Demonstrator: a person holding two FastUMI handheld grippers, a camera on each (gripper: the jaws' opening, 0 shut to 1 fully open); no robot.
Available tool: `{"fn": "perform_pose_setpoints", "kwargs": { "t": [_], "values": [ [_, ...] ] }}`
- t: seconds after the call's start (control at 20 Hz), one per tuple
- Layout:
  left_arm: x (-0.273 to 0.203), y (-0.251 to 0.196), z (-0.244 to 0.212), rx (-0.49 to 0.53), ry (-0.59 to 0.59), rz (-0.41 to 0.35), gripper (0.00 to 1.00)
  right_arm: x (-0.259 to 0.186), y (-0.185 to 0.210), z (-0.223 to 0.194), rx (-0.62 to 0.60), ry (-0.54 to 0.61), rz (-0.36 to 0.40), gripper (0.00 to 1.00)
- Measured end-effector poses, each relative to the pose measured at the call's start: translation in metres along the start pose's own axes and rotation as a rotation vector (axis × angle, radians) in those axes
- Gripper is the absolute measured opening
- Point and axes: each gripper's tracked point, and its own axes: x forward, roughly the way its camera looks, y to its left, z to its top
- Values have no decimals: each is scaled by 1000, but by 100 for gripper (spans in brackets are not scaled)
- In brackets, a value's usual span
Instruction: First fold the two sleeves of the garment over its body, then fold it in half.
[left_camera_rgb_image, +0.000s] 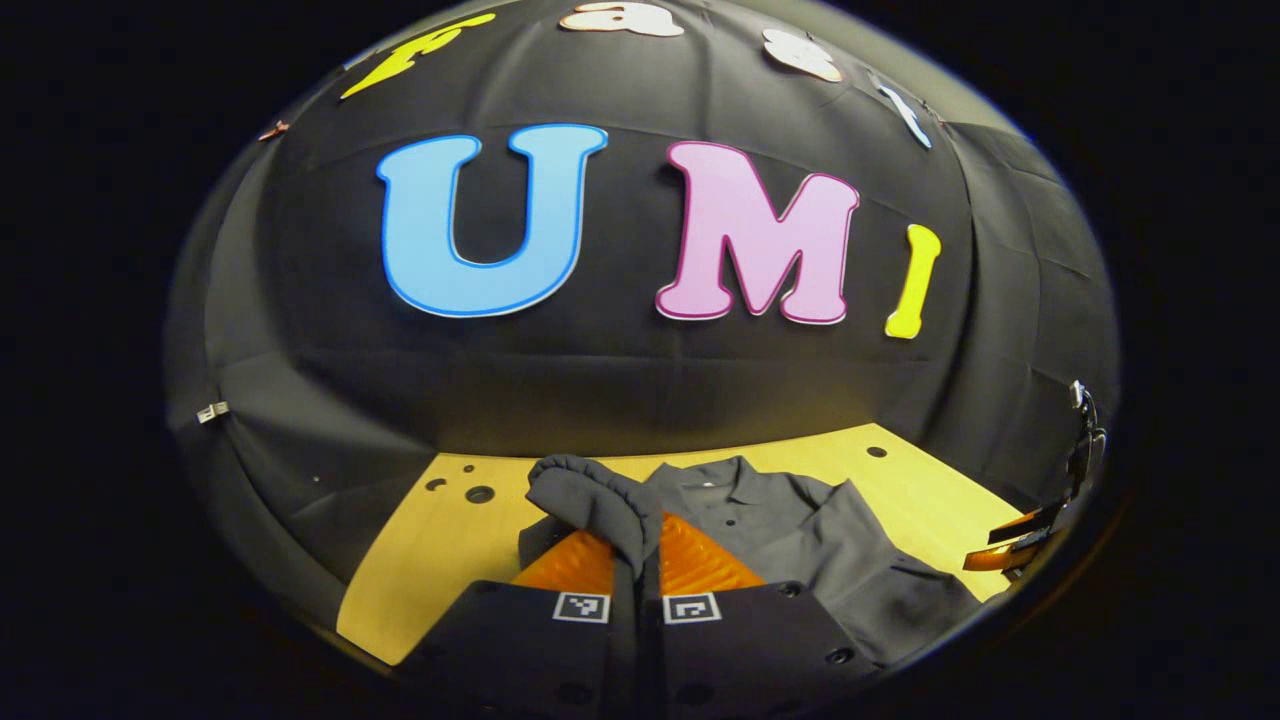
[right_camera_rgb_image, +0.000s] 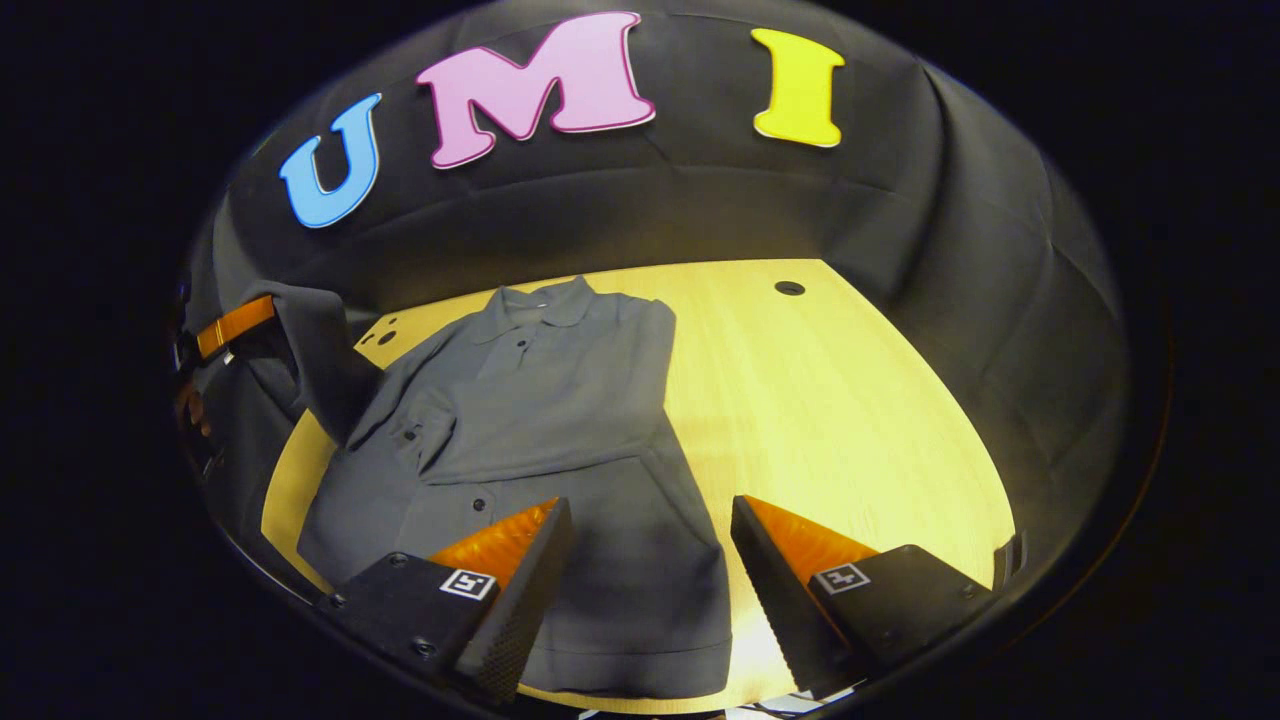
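A dark grey button-up garment (right_camera_rgb_image: 560, 400) lies flat on the wooden table (right_camera_rgb_image: 850, 400), collar at the far side. One sleeve is folded across its body. My left gripper (left_camera_rgb_image: 637, 540) is shut on the other sleeve (left_camera_rgb_image: 595, 495), holding it bunched and lifted above the garment (left_camera_rgb_image: 800, 530). In the right gripper view that sleeve (right_camera_rgb_image: 320, 360) hangs up off the table at the left, held by the left gripper (right_camera_rgb_image: 235, 325). My right gripper (right_camera_rgb_image: 650, 505) is open above the garment's lower half, with nothing between its fingers. It also appears at the right edge (left_camera_rgb_image: 1020, 545) of the left gripper view.
The table (left_camera_rgb_image: 450, 540) has small round holes near its far corners (right_camera_rgb_image: 789, 288) (left_camera_rgb_image: 479, 494). Black cloth walls close it in on the far side and both flanks. Bare wood lies to the right of the garment (right_camera_rgb_image: 880, 450).
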Motion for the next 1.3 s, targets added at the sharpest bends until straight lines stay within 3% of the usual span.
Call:
{"fn": "perform_pose_setpoints", "kwargs": {
  "t": [0.45, 0.5, 0.55, 1.1, 1.3],
  "values": [
    [32, -85, -35, 7, 79, -123, 6, -12, -36, -13, 57, 9, -55, 99],
    [36, -94, -42, 11, 90, -134, 5, -13, -40, -15, 64, 11, -60, 89],
    [40, -103, -48, 17, 103, -147, 6, -15, -43, -16, 70, 13, -64, 99],
    [82, -173, -134, 66, 247, -201, 6, -20, -69, -31, 84, 47, -89, 99],
    [89, -198, -160, 80, 296, -237, 14, -18, -76, -35, 93, 57, -89, 99]
  ]
}}
